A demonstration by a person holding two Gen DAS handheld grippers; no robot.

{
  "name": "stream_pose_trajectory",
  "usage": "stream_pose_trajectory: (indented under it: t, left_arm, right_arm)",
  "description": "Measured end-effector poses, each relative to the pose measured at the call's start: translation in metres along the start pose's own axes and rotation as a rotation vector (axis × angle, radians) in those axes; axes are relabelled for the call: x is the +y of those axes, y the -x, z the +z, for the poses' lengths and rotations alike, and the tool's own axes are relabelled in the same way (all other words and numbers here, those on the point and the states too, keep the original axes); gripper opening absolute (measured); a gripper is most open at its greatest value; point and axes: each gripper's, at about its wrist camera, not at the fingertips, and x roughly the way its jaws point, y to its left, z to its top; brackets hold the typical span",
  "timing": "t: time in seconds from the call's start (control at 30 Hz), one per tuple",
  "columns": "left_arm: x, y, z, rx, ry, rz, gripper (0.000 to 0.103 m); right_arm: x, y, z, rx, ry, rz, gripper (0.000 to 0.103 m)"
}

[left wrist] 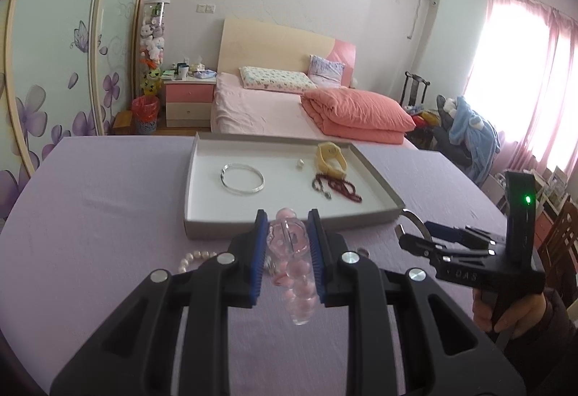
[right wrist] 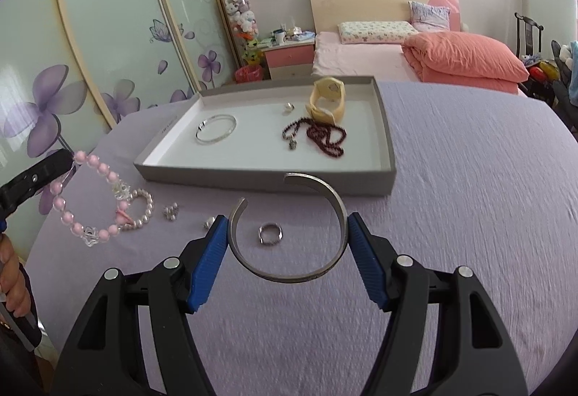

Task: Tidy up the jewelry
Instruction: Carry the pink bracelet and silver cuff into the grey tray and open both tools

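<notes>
Midway thru sorting: left gripper (left wrist: pixel 287 233) clamps pink bead bracelet (right wrist: pixel 85 195), right gripper (right wrist: pixel 288 233) clamps silver cuff (right wrist: pixel 289 226), both above table; tray (right wrist: pixel 383 129) holds four pcs, pearl bracelet (right wrist: pixel 141 212), ring (right wrist: pixel 270 234) still out.

Beyond the tongs, one grey cardboard tray (right wrist: pixel 260 175) held four pieces; between them lay one silver ring (right wrist: pixel 270 234).
</notes>
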Motion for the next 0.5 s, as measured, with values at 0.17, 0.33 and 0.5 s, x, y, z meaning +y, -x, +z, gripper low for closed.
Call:
stream_pose_trajectory:
  t: [0.17, 0.33, 0.5]
  left_arm:
    - [0.005, -0.017, 0.021, -0.019, 0.011, 0.026, 0.023]
    - [0.011, -0.040, 0.043, -0.026, 0.020, 0.050, 0.023]
    - [0.017, -0.069, 0.060, -0.028, 0.029, 0.064, 0.023]
  right_arm:
    - [0.006, -0.008, 0.017, -0.033, 0.007, -0.014, 0.068]
    - [0.012, -0.022, 0.037, -0.075, 0.015, -0.045, 0.068]
    - [0.006, -0.047, 0.053, -0.087, -0.003, -0.076, 0.068]
